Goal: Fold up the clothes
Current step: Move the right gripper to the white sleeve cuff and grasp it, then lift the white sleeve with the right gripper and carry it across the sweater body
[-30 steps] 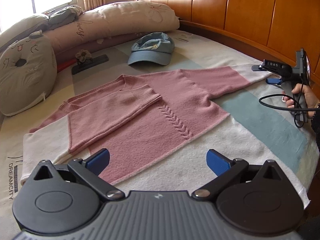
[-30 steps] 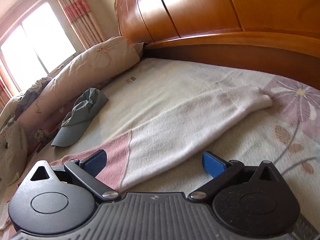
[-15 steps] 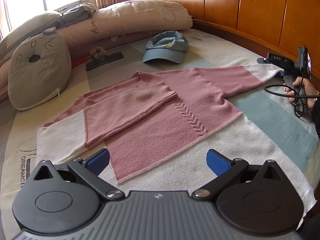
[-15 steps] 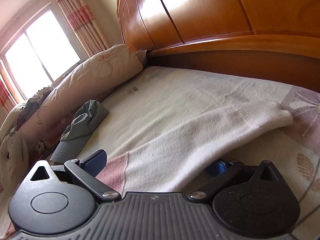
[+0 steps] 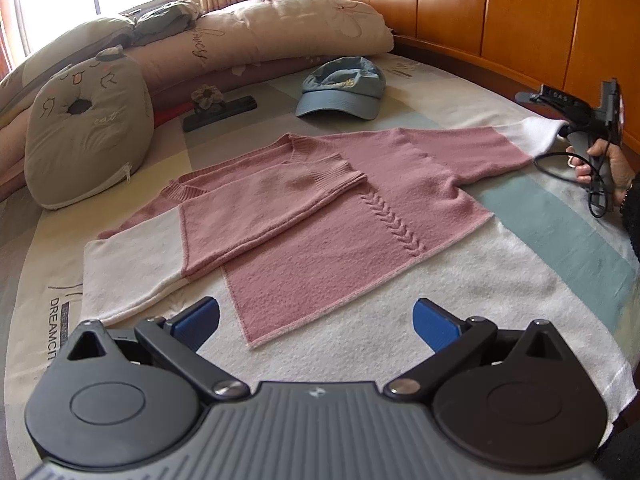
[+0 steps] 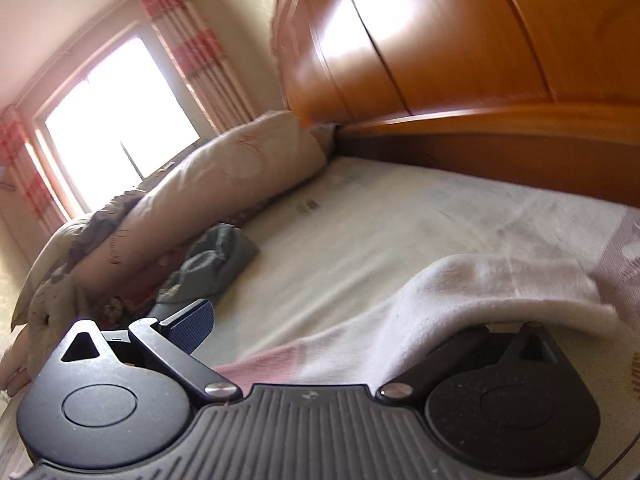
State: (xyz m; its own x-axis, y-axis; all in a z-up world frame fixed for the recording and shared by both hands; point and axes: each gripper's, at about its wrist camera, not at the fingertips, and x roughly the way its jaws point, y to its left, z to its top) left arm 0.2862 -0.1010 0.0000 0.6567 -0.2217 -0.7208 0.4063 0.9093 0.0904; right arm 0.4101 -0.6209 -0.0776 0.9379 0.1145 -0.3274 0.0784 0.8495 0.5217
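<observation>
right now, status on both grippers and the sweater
Left gripper open, hovering off the hem. Right gripper at the far sleeve cuff, grip unclear. Pink sweater flat, one sleeve folded in. Blue cap clear of it.

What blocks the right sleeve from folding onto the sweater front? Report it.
Nothing visible does. The right sleeve stretches out with bare sweater front beside it; the blue cap sits beyond the collar, off that path.
</observation>
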